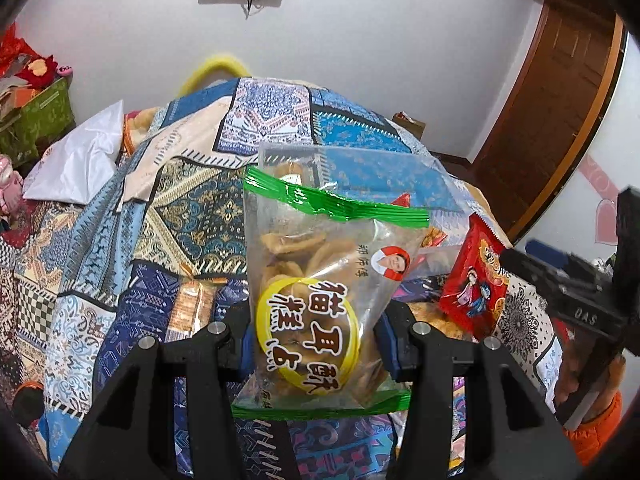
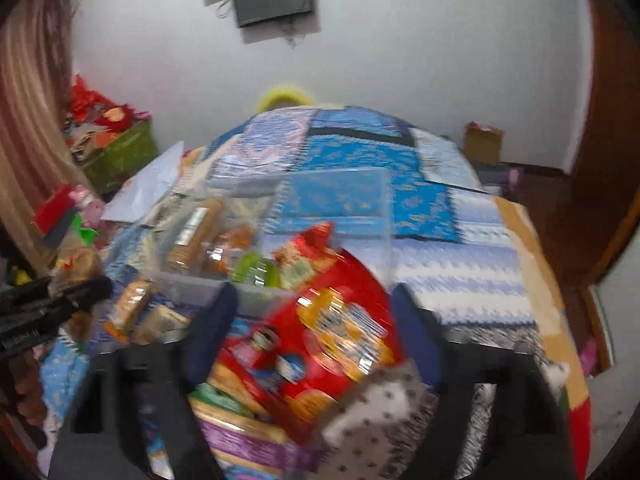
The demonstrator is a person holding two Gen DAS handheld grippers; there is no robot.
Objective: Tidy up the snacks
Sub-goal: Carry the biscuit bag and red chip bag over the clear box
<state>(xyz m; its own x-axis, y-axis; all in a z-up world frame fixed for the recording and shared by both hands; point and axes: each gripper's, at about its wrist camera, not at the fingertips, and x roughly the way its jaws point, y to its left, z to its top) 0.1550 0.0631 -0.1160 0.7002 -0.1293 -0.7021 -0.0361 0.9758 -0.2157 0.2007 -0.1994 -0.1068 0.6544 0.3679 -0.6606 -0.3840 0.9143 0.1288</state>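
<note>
My left gripper [image 1: 316, 340] is shut on a clear snack bag with green seals and a yellow ring label [image 1: 320, 292], held upright above the patchwork bed cover. My right gripper [image 2: 316, 316] is shut on a red snack packet [image 2: 320, 328]; that view is blurred by motion. The red packet [image 1: 474, 280] and the right gripper's black body [image 1: 568, 292] also show at the right of the left wrist view. A clear plastic bin [image 2: 280, 216] lies ahead of the right gripper with biscuit packs and a green item inside. It also stands behind the held bag in the left wrist view [image 1: 360, 168].
Loose snack packs [image 2: 132, 312] lie on the patchwork cover [image 1: 132, 208] left of the bin, and more packets [image 2: 248, 436] sit under the right gripper. A white bag [image 1: 80, 164] lies at the left. A cardboard box [image 2: 482, 142] stands by the wall.
</note>
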